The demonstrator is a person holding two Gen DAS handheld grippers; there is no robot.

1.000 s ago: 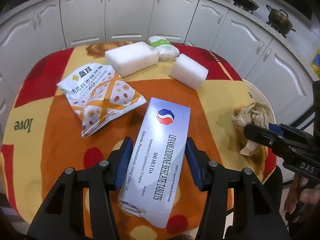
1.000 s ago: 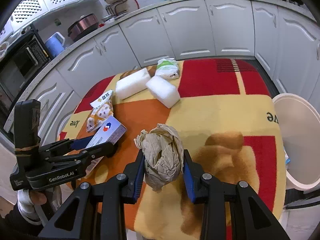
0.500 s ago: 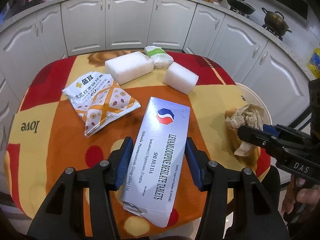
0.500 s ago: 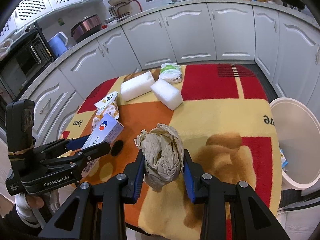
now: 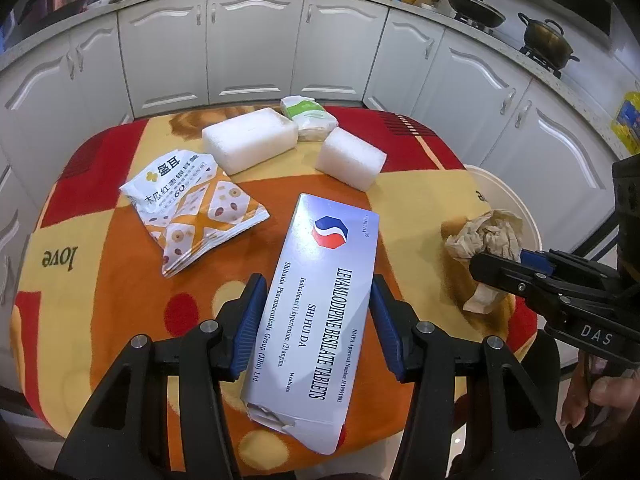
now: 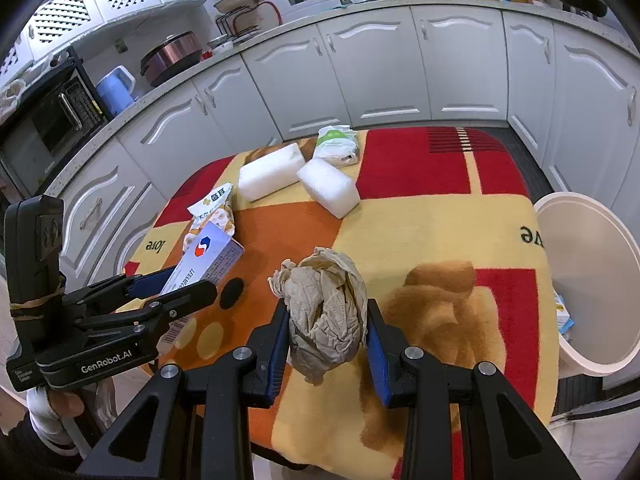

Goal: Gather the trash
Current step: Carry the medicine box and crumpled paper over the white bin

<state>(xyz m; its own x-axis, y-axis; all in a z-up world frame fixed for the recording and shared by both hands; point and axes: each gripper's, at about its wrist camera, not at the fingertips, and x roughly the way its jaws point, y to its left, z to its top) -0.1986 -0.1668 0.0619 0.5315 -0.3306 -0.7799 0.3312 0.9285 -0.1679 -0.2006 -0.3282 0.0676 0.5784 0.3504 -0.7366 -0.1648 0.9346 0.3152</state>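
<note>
Left claw (image 5: 316, 320) is clenched on the tablet box (image 5: 316, 320), blue pads pressed against both long sides; the box is a silver-white carton with a red-and-blue emblem, held above the near edge of the tabletop (image 5: 100, 248), one end flap torn. In the right wrist view the same claw (image 6: 188, 284) and box (image 6: 208, 256) appear at far left. Beyond the box lies a snack packet (image 5: 192, 208), white and orange, flat on the patterned cloth. Further back, a large foam block (image 5: 250, 144) lies near the far edge, with a green-and-white wrapped packet (image 5: 308, 116) just behind it and a smaller foam block (image 5: 350, 164) to the right, close beside both. Right claw (image 6: 328, 332) is clenched on a crumpled brown paper wad (image 6: 326, 320), gripped between its blue pads above the right half of the tabletop; the left wrist view shows the wad (image 5: 484, 236) at the claw's tip (image 5: 500, 264). At far right a white bin (image 6: 588, 276) stands beside the tabletop edge, below its level, with a small blue-and-white item (image 6: 562, 316) inside.
</note>
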